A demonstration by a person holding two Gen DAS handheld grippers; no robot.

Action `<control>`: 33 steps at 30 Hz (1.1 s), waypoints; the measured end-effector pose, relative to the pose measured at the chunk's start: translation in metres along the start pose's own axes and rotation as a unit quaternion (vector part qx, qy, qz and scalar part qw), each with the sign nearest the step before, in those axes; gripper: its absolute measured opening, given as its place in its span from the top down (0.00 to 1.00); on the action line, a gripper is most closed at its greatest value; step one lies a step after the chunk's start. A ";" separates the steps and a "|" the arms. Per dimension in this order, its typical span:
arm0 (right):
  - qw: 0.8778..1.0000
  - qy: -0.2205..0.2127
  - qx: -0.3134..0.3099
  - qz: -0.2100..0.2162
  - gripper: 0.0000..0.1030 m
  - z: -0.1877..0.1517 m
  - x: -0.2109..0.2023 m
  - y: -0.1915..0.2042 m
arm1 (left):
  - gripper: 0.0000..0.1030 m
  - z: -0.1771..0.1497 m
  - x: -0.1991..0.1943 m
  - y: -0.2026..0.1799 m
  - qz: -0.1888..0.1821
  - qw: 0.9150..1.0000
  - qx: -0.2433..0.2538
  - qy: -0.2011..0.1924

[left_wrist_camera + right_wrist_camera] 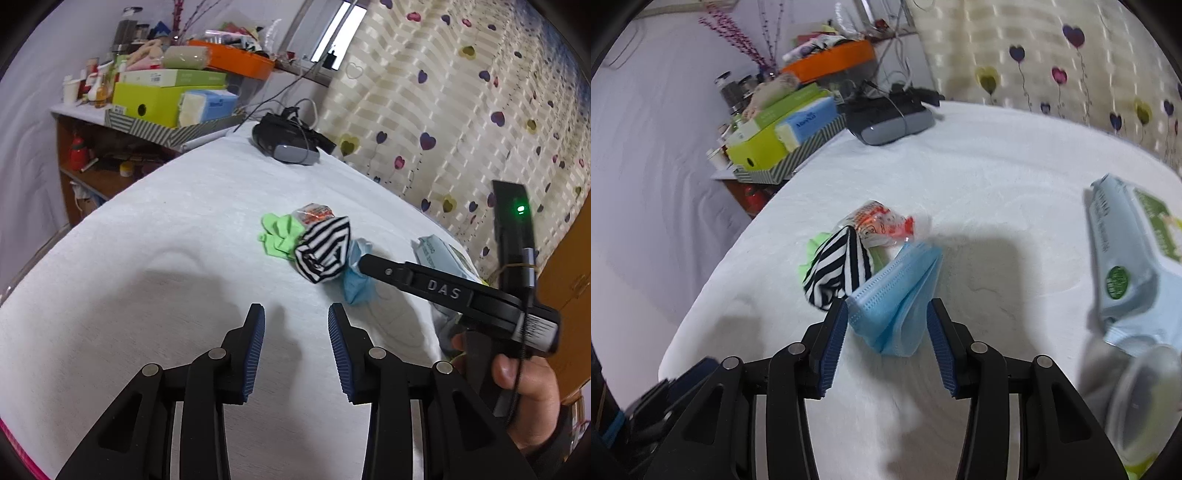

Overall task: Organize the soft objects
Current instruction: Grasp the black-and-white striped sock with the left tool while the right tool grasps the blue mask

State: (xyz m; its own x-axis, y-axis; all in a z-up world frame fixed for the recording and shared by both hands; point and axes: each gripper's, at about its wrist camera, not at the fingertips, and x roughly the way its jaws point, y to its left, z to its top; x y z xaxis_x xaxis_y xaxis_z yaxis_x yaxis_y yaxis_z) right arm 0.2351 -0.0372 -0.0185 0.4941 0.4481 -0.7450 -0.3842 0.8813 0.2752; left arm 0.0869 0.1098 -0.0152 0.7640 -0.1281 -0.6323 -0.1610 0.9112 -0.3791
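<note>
A small pile lies on the white bed cover (pixel 166 240): a black-and-white striped cloth (pixel 325 251), a green cloth (pixel 279 236), an orange-printed clear packet (pixel 314 214) and a blue face mask (pixel 356 280). My left gripper (pixel 296 317) is open and empty, short of the pile. In the right wrist view my right gripper (pixel 887 314) is open, its fingers on either side of the blue mask (pixel 897 295), beside the striped cloth (pixel 838 269), green cloth (pixel 812 247) and packet (pixel 879 223). The right gripper also shows in the left wrist view (pixel 364 260), at the mask.
A pale blue wet-wipes pack (pixel 1126 258) lies at the right. A black and grey headset (pixel 286 140) with cables sits at the far end. A cluttered shelf with a green box (pixel 155 99) stands at the far left. A heart-patterned curtain (pixel 461 110) hangs behind.
</note>
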 end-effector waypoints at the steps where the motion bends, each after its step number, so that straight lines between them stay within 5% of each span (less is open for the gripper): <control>1: 1.000 0.003 0.002 0.001 0.43 0.000 0.004 0.000 | 0.66 0.001 0.001 0.001 0.001 1.000 -0.001 0.000; 7: 0.999 0.028 0.023 0.006 0.44 -0.003 0.025 -0.006 | 0.66 0.004 0.007 0.003 0.000 1.000 -0.008 0.003; 9: 0.999 0.024 0.025 0.008 0.59 -0.004 0.026 -0.008 | 0.66 0.003 0.009 0.002 -0.002 1.000 -0.008 0.007; 12: 1.000 0.010 0.016 -0.001 0.67 -0.004 0.018 -0.006 | 0.66 0.005 0.010 0.000 -0.001 1.000 -0.005 0.005; 23: 0.999 -0.037 -0.012 0.000 0.67 -0.018 -0.046 -0.010 | 0.58 0.015 0.024 -0.032 -0.013 0.999 0.031 0.006; 33: 0.998 -0.069 -0.003 0.003 0.67 -0.019 -0.081 -0.028 | 0.54 0.037 0.089 -0.051 0.015 0.998 0.046 0.049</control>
State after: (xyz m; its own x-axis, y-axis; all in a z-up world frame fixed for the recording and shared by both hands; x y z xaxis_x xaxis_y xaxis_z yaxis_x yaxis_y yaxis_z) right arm 0.1914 -0.1014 0.0226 0.5937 0.4699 -0.6532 -0.3923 0.8778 0.2749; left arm 0.1859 0.0667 -0.0271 0.6946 -0.1341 -0.7067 -0.1212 0.9466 -0.2987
